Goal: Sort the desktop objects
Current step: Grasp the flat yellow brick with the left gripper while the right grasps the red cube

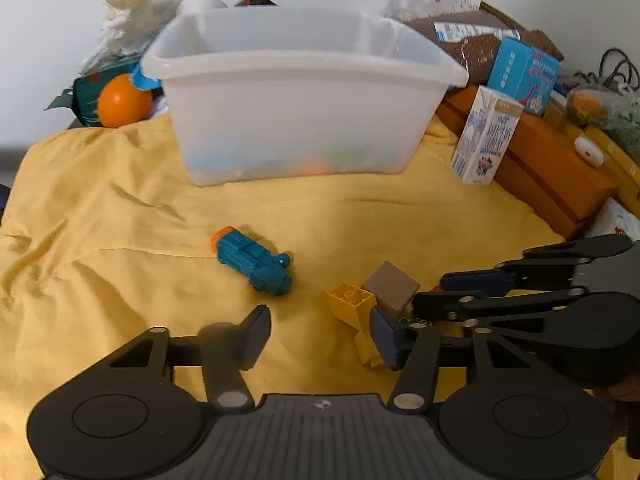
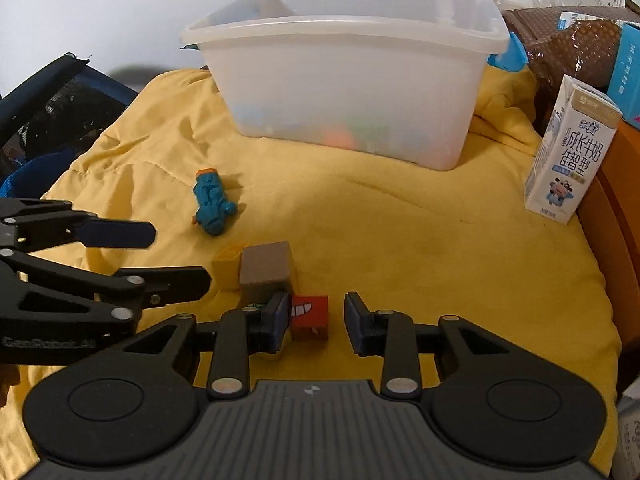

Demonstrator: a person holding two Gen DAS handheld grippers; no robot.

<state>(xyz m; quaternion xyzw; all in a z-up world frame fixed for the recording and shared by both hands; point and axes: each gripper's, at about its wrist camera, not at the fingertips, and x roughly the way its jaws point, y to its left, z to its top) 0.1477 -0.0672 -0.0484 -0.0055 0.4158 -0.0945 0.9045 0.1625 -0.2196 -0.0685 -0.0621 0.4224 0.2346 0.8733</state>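
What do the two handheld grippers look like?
Both the left gripper and right gripper are matte black linkage frames with silver pivot pins, dark blue finger pads and a ribbed grey base. The left one carries faint GenRobot lettering.

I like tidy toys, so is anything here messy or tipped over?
A bit. The blue toy lies on its side on the rumpled yellow cloth. Near the right gripper, the yellow brick, brown block and red block sit jumbled together, outside the clear bin.

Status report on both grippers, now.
Left gripper open, empty. Right gripper open around red block, not clamped. Grey cube crowds it.
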